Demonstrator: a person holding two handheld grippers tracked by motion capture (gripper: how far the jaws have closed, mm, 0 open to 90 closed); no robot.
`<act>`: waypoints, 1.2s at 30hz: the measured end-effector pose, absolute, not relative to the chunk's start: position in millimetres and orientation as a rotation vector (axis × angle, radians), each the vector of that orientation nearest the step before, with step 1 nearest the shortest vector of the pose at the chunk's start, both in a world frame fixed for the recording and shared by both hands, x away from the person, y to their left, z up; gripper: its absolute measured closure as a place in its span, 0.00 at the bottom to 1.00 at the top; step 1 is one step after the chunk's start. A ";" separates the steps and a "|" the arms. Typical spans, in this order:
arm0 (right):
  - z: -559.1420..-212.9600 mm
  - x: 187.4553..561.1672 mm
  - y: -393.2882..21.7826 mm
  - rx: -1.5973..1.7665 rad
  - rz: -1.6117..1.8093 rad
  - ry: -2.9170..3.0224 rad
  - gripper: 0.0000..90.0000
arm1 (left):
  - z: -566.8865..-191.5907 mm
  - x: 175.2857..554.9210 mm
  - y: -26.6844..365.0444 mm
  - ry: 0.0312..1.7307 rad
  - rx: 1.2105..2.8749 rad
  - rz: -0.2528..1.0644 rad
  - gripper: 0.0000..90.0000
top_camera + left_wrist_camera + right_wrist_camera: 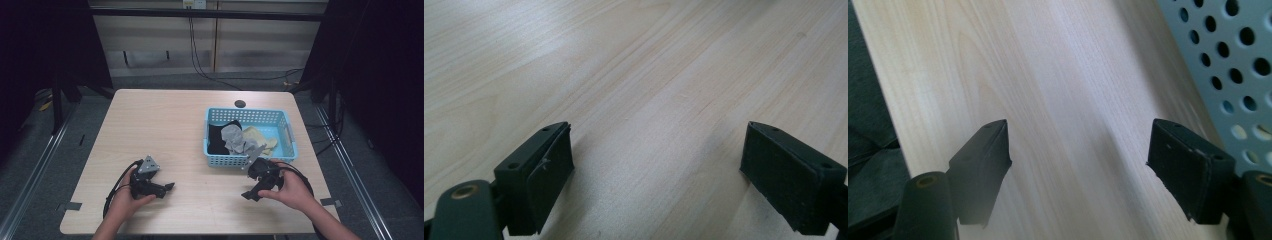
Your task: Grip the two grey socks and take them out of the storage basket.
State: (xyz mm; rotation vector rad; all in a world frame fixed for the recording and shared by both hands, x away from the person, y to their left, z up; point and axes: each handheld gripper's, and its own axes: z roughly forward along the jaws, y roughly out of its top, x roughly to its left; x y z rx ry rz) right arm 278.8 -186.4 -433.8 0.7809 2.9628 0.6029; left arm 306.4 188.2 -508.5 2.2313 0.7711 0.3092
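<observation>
Both the left gripper [169, 187] and the right gripper [248, 195] gape wide over bare table [165, 125], holding nothing. The blue basket [1233, 65] of cloths [239, 139] lies just outside the right gripper's jaws.

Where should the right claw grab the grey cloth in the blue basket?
Take the grey cloth at its raised, crumpled top fold, coming straight down from above. It sits heaped on the other cloths in the blue basket, whose walls likely block a side approach. The right claw is open and beside the basket's near wall.

Dim room, evenly lit table [175, 130], soft shadows, slight blur.
</observation>
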 end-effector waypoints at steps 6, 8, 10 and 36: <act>-415.3 285.2 -190.7 0.784 0.546 2.995 0.28 | -508.6 306.3 188.1 0.771 2.230 0.305 0.14; -404.8 289.2 -191.9 0.773 0.479 3.010 0.29 | -508.6 306.3 188.1 0.771 2.230 0.305 0.14; -398.4 292.0 -192.1 0.758 0.450 3.012 0.29 | -508.6 306.3 188.1 0.772 2.230 0.305 0.14; -387.9 385.4 -202.3 0.997 0.429 2.853 0.31 | -508.7 306.3 188.1 0.771 2.230 0.304 0.14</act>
